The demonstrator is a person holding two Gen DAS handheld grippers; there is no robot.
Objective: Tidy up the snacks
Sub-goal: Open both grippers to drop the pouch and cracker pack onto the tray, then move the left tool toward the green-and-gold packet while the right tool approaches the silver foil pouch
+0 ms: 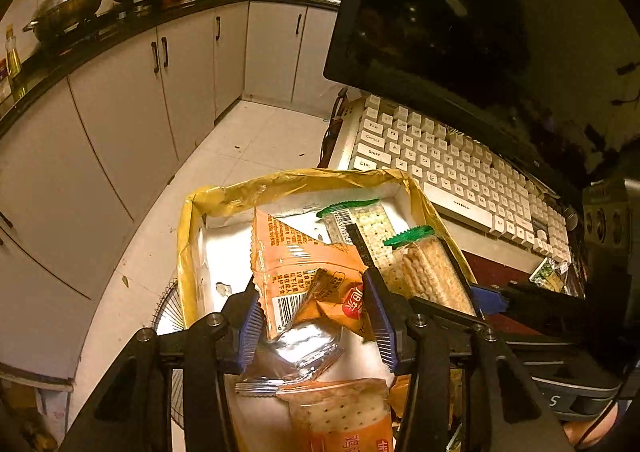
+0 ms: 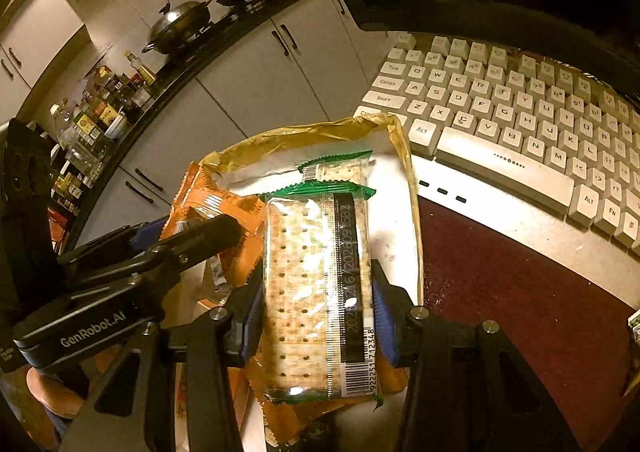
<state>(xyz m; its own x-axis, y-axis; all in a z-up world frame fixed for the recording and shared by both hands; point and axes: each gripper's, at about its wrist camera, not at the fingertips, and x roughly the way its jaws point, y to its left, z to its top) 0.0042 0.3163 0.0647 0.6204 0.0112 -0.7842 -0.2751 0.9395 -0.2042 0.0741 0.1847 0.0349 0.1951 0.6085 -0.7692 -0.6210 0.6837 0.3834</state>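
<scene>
A white box with a yellow taped rim stands at the table's edge and holds several snack packets. My left gripper hangs over its near end, shut on a small crumpled orange packet. A larger orange packet and a green-ended cracker packet lie inside behind it. My right gripper is shut on a long green-ended cracker packet, held lengthwise over the box. The same packet shows at the box's right side. The left gripper's fingers reach in from the left.
A white keyboard lies just beyond the box, under a dark monitor. Dark red tabletop spreads to the right. Kitchen cabinets and a counter with a wok line the left. A fan grille stands on the floor below.
</scene>
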